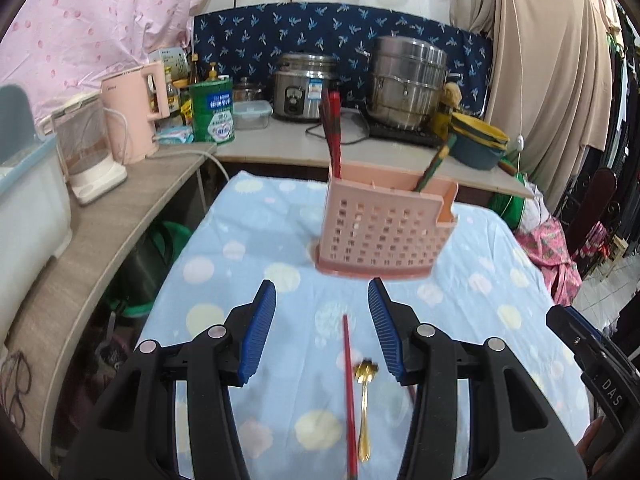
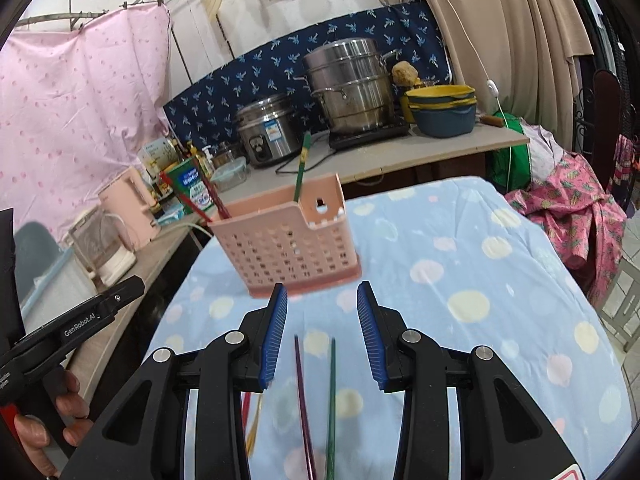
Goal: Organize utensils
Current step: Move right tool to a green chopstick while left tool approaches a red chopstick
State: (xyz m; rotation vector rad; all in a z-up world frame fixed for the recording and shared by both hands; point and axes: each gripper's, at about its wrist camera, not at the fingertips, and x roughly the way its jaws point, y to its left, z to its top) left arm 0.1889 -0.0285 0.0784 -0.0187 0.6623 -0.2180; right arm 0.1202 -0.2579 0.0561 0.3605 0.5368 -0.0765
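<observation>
A pink perforated utensil holder (image 1: 384, 226) stands on the blue dotted cloth; it also shows in the right wrist view (image 2: 286, 240). Red chopsticks (image 1: 334, 132) and a green chopstick (image 1: 434, 166) stand in it. My left gripper (image 1: 322, 328) is open and empty, above a red chopstick (image 1: 349, 392) and a gold spoon (image 1: 365, 396) lying on the cloth. My right gripper (image 2: 322, 332) is open and empty, above a purple chopstick (image 2: 304, 404) and a green chopstick (image 2: 331, 404) lying on the cloth.
The counter behind holds a rice cooker (image 1: 305, 86), a steel steamer pot (image 1: 406, 82), stacked bowls (image 1: 478, 140), a green tin (image 1: 212, 112) and a pink kettle (image 1: 134, 114). A wooden shelf (image 1: 120, 216) runs along the left. Clothes hang at right.
</observation>
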